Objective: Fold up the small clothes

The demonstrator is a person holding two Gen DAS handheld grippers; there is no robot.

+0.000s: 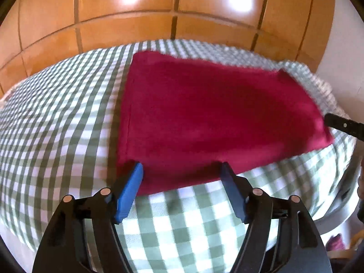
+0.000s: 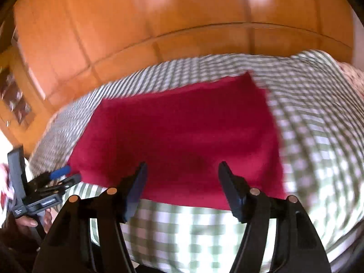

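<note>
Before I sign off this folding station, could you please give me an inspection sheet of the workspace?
Surface: green-and-white checked cover, soft, mildly rumpled, bare around the cloth.
Job's things: one red cloth lying spread flat on the cover; no fold visible yet.
Clutter: nothing seen on the cover.
Grippers: left gripper open, its tips over the cloth's near edge, nothing pinched; right gripper open over the cloth's near edge, nothing pinched. Whether the tips touch the cloth cannot be told.
Cables: nothing seen.
Surroundings: wooden panelled cupboard behind the cover; a person's hand on the left gripper's handle, seen in the right wrist view, which is blurred.
</note>
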